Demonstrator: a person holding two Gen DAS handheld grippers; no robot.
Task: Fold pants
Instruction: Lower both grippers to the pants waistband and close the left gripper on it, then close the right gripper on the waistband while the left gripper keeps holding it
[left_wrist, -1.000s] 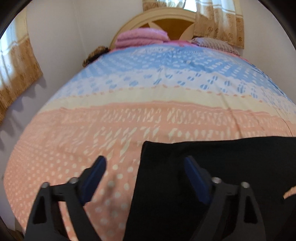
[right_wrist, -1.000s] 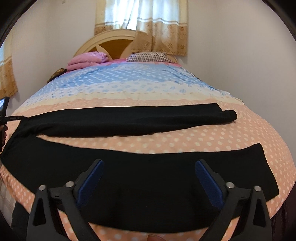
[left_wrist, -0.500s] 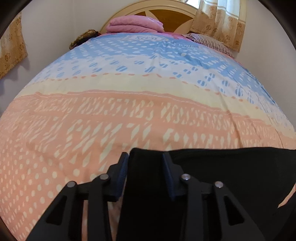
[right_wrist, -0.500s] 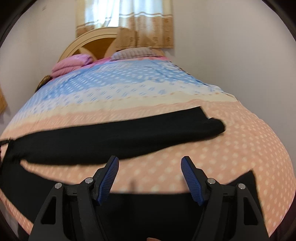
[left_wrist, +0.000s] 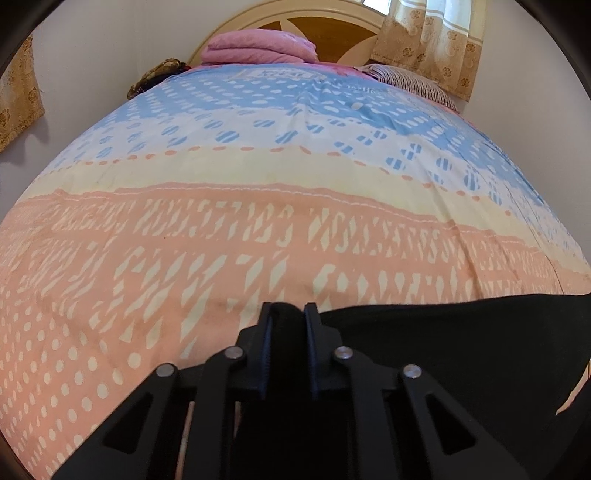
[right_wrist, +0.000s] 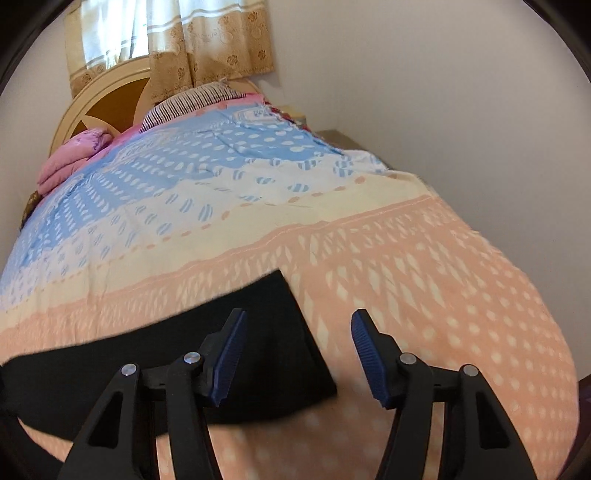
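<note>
left hand-held gripper (left_wrist: 288, 314): clamped on pants (left_wrist: 461, 350) (corner fold) | right hand-held gripper (right_wrist: 297, 334): wide apart, holding nothing

Black pants (left_wrist: 461, 354) lie flat on bed, plain dark fabric, no visible pattern. Left view: corner bunched up betw. the closed tips of left gripper (left_wrist: 288, 314), rest spreading rightward. Right view: pants (right_wrist: 184, 343) leg end w/ straight hem lies under and left of right gripper (right_wrist: 295, 354), hem corner betw. its spread fingers, untouched.
</note>
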